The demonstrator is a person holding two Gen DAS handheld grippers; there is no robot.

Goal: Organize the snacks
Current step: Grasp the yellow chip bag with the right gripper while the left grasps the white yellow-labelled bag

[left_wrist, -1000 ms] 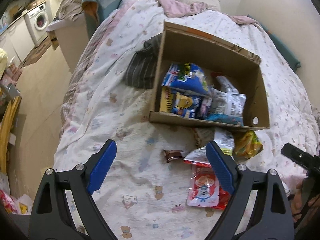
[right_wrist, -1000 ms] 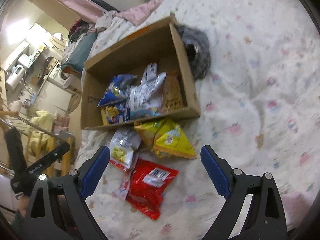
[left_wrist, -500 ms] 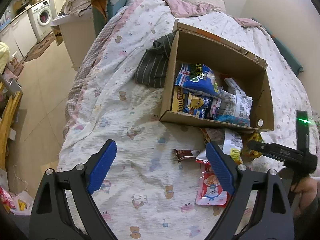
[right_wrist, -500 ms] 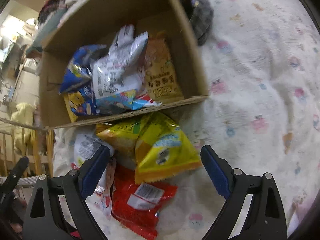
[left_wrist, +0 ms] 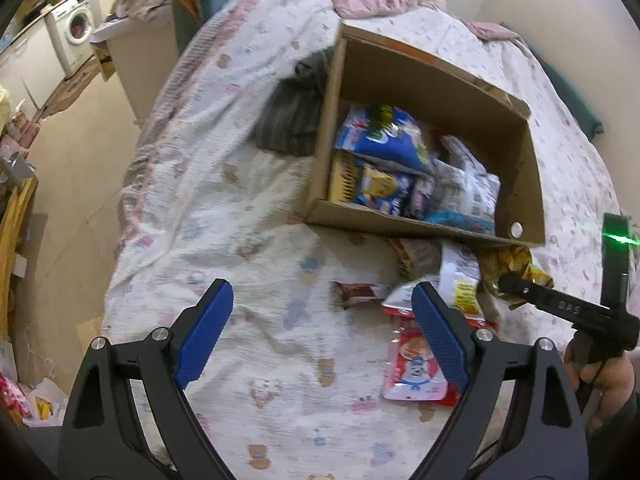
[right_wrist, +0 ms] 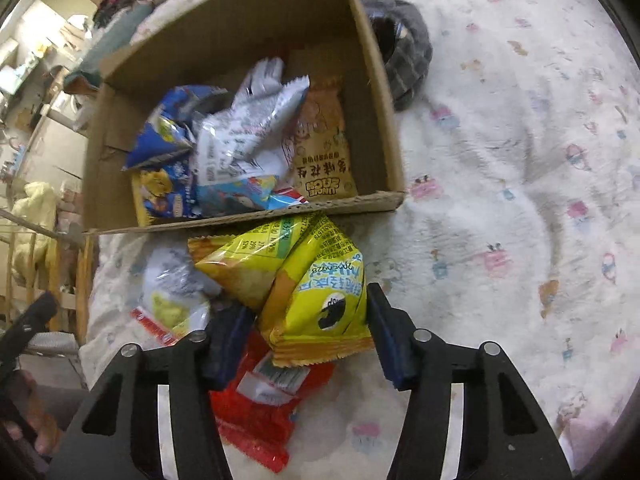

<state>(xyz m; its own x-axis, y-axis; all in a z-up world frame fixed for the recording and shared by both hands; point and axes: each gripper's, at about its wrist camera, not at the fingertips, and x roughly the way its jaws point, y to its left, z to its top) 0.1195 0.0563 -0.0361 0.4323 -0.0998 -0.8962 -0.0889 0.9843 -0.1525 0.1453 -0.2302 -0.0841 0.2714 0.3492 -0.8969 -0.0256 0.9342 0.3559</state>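
A cardboard box point(left_wrist: 424, 224) on the bed holds several snack bags, among them a blue one point(left_wrist: 384, 136), a silver one point(right_wrist: 240, 136) and a brown packet point(right_wrist: 324, 148). Just in front of the box lies a yellow snack bag point(right_wrist: 316, 272). My right gripper point(right_wrist: 306, 312) is closing on its near end, both pads against its sides. Under it lie a red packet point(right_wrist: 256, 412) and a white-green packet point(right_wrist: 172, 300). My left gripper point(left_wrist: 322, 292) hangs open over the sheet, left of a red-and-white packet point(left_wrist: 412, 368) and a small brown bar point(left_wrist: 356, 292).
A dark grey garment point(left_wrist: 292, 120) lies against the box's side. The bed's edge point(left_wrist: 124, 216) drops to the floor on the left, with a washing machine point(left_wrist: 76, 28) beyond. A hand point(left_wrist: 608, 376) holds the right tool at the lower right.
My right gripper came down and forward onto the yellow bag and narrowed its jaws around it. The left gripper stayed open and nearly still, and the right tool came further into its view.
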